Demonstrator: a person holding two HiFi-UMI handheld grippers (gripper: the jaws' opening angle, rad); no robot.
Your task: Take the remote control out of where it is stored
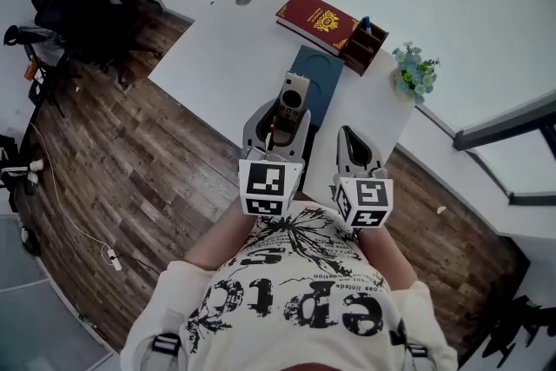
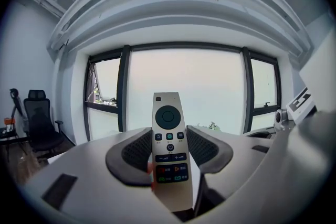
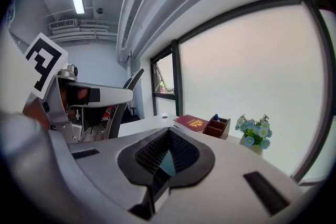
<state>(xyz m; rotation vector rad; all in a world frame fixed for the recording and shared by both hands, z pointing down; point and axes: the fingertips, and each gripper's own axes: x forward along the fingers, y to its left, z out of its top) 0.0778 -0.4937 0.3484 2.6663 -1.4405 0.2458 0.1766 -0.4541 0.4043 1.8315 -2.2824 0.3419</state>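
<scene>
My left gripper (image 1: pixel 289 113) is shut on a slim silver remote control (image 2: pixel 169 147) with dark buttons. The remote (image 1: pixel 292 96) stands up between the jaws, raised above the white desk (image 1: pixel 217 39), its tip pointing toward the window. My right gripper (image 1: pixel 354 145) hangs beside it on the right, jaws shut with nothing between them, the tips meeting (image 3: pixel 167 135). A brown wooden organiser box (image 1: pixel 364 45) sits at the desk's far end, with a blue item in it.
A red book (image 1: pixel 317 20) lies beside the organiser (image 3: pixel 216 126). A dark blue mat (image 1: pixel 316 82) lies under the grippers. A small pot of blue flowers (image 1: pixel 414 72) stands at the desk's right corner. An office chair (image 1: pixel 69 13) stands on the wood floor at left.
</scene>
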